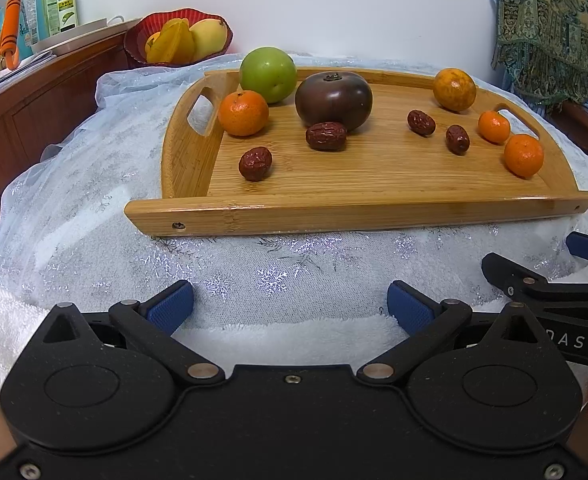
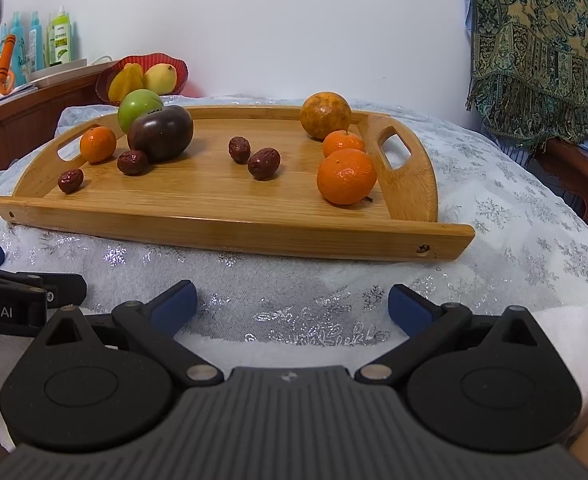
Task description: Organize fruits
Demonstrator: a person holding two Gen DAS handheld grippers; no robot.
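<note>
A bamboo tray (image 1: 373,216) (image 2: 230,232) lies on the cloth-covered table. On it sit a green apple (image 1: 268,74) (image 2: 138,108), a dark purple tomato (image 1: 333,98) (image 2: 162,132), several mandarins (image 1: 243,113) (image 2: 346,176), a mottled orange (image 1: 453,89) (image 2: 325,115) and several red dates (image 1: 255,163) (image 2: 264,163). My left gripper (image 1: 290,307) hangs open in front of the tray's near rim, holding nothing. My right gripper (image 2: 290,305) is also open and empty, before the tray's right half. Each gripper's black fingers show at the other view's edge.
A red bowl (image 1: 134,46) (image 2: 104,84) with starfruit and a mango stands behind the tray's left end. Spray bottles (image 1: 50,8) and a wooden cabinet (image 1: 34,96) are at the far left. A patterned cloth (image 2: 541,48) hangs at the right. A white towel (image 1: 294,340) lies under the grippers.
</note>
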